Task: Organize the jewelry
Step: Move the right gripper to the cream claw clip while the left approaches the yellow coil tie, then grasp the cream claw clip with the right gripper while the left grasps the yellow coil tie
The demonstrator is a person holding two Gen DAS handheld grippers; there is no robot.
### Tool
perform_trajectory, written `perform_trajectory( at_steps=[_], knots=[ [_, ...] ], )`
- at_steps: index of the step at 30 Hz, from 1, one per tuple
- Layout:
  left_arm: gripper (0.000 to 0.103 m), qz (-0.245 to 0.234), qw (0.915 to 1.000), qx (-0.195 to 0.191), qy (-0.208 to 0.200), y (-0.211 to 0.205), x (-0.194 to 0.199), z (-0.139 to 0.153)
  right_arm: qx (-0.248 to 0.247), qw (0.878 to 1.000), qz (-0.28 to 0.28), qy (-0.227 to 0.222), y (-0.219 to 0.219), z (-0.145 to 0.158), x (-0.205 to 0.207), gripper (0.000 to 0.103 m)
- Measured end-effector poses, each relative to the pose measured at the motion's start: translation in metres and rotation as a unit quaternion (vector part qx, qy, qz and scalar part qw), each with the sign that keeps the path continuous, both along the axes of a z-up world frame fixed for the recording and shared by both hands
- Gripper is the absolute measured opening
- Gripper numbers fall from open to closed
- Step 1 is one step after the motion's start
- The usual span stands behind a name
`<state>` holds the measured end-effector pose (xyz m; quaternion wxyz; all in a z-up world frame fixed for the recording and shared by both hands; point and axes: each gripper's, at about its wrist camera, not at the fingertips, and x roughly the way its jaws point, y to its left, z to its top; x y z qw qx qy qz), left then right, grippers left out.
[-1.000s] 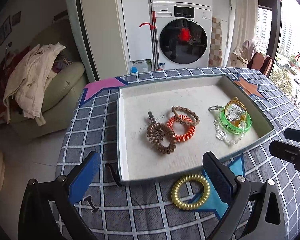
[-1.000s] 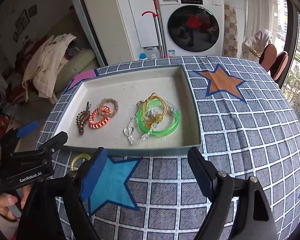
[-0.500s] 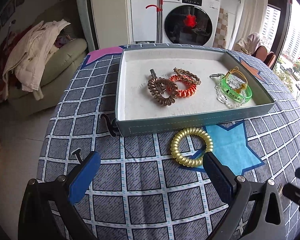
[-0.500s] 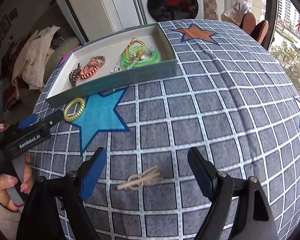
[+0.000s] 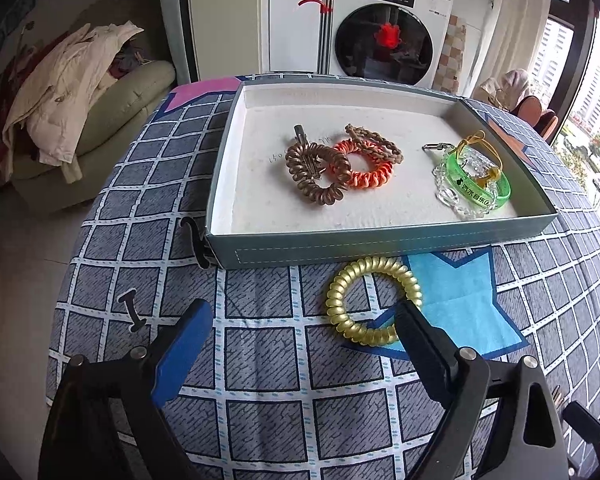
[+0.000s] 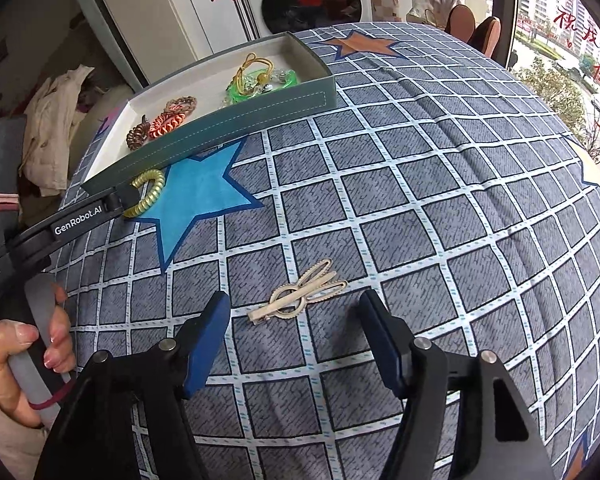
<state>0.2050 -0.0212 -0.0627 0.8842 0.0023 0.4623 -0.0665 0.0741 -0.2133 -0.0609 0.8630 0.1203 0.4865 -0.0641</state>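
Left wrist view: my left tongs stand open over the checked bench, nothing between the pads. The gold coil ring lies on the cloth at 1 o'clock, its near edge just beside my right-hand finger, just outside the tray's front wall. The tray at 12 o'clock holds a bronze coil ring, an orange coil ring, a braided band and a green bangle.

Right wrist view: my right tongs are open, the jaws having just been closing. The pale hair clip lies flat on the bench between the tips, ungripped. At 10 o'clock, the left tongs reach beside the gold coil ring.
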Motion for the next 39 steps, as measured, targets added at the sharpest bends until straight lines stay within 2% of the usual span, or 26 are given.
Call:
perform_trajectory(
  at_steps=[2,6,8,10,12,14,19,21,22,23,29,39],
  knots=[
    [0.103,0.0,1.0,0.001,-0.002,-0.002,0.0,0.0,-0.031,0.999,0.013,-0.003,0.011,-0.002,0.003,0.067],
    [0.103,-0.002,1.0,0.002,-0.003,-0.005,-0.001,0.0,-0.08,0.996,0.037,-0.008,0.019,-0.003,-0.002,0.045],
    [0.099,-0.007,0.9999,-0.006,-0.006,-0.006,-0.002,0.001,-0.082,0.995,0.048,-0.012,0.013,-0.002,-0.006,0.035],
    [0.099,-0.009,0.9999,-0.003,-0.006,-0.008,-0.001,0.002,-0.078,0.995,0.056,-0.013,0.007,-0.001,-0.008,0.021],
    [0.091,-0.016,0.9998,-0.004,-0.009,-0.011,-0.002,0.002,-0.069,0.996,0.063,-0.015,-0.001,0.0,-0.01,0.009],
    [0.09,-0.024,0.9997,-0.005,-0.008,-0.013,-0.003,0.003,-0.054,0.996,0.068,-0.019,-0.008,0.0,-0.013,0.009],
    [0.076,-0.044,0.9989,-0.007,-0.012,-0.018,-0.005,0.006,-0.048,0.995,0.084,-0.023,-0.011,-0.001,-0.013,0.009],
    [0.055,-0.06,0.998,-0.017,-0.01,-0.021,-0.007,0.007,-0.046,0.995,0.086,-0.023,-0.011,-0.001,-0.013,0.009],
    [0.048,-0.064,0.9978,-0.016,-0.008,-0.023,-0.007,0.007,-0.043,0.995,0.087,-0.023,-0.012,-0.001,-0.013,0.009],
    [0.03,-0.072,0.9973,-0.01,0.004,-0.025,-0.007,0.003,-0.04,0.995,0.086,-0.023,-0.013,-0.001,-0.012,0.009],
    [0.03,-0.084,0.9959,-0.034,0.003,-0.021,-0.014,0.003,-0.02,0.996,0.082,-0.027,-0.019,0.002,-0.013,0.009],
    [0.03,-0.075,0.9957,-0.055,-0.005,-0.005,-0.023,0.013,0.006,0.996,0.082,-0.04,-0.024,0.011,-0.005,0.009]
  ],
)
